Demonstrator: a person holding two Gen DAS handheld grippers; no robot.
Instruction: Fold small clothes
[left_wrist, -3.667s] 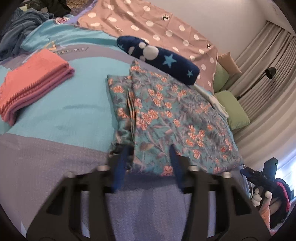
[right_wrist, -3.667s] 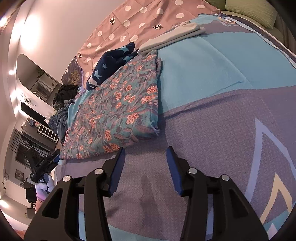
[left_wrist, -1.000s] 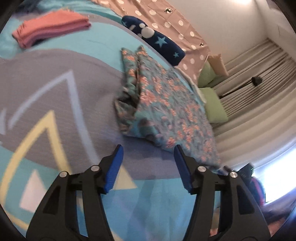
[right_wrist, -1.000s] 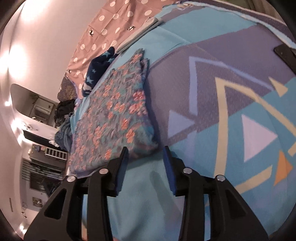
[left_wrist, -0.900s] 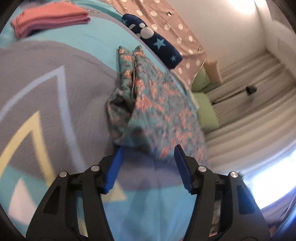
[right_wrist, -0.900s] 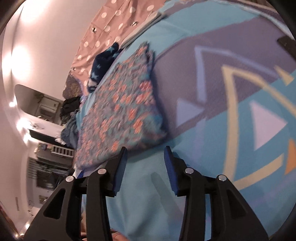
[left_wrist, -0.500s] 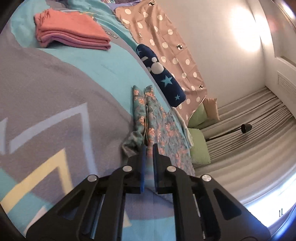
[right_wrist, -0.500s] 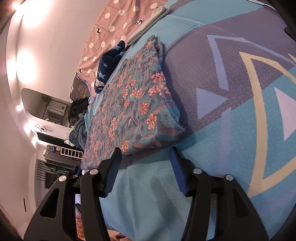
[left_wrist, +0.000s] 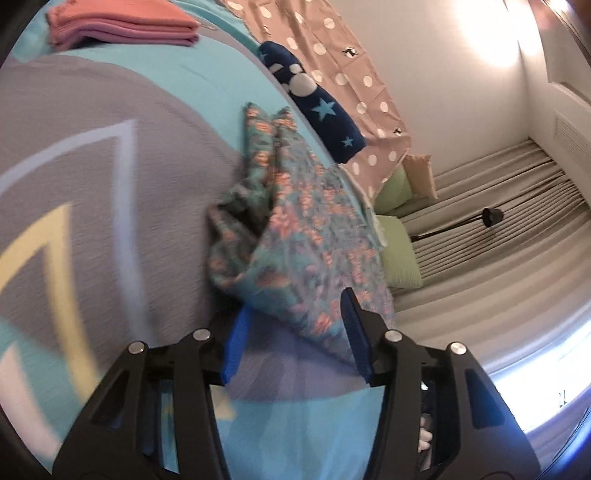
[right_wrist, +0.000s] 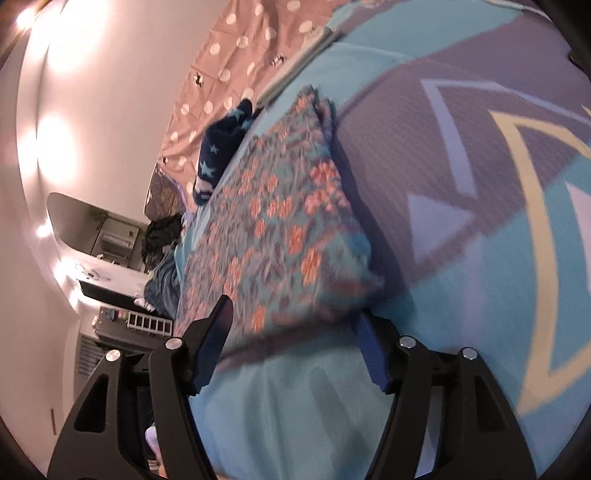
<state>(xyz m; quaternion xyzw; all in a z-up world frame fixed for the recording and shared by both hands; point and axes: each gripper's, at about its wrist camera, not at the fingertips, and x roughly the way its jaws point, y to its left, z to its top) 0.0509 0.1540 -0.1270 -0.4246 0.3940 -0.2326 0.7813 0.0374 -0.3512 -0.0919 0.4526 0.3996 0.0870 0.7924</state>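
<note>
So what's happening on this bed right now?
A person is folding clothes on a patterned bedspread with a handheld gripper in each hand. The left gripper and right gripper are each at a near corner of a partly folded floral garment. Both sets of jaws have just been opening; the cloth edge lies between them, unclamped. A folded pink stack and a navy star-print item lie further back.

The garment (left_wrist: 295, 236) is teal with orange flowers. The bedspread (left_wrist: 92, 166) is turquoise and grey with pale triangles. The folded towel (left_wrist: 122, 26) is pink, the sheet (left_wrist: 332, 48) brown with white dots.
</note>
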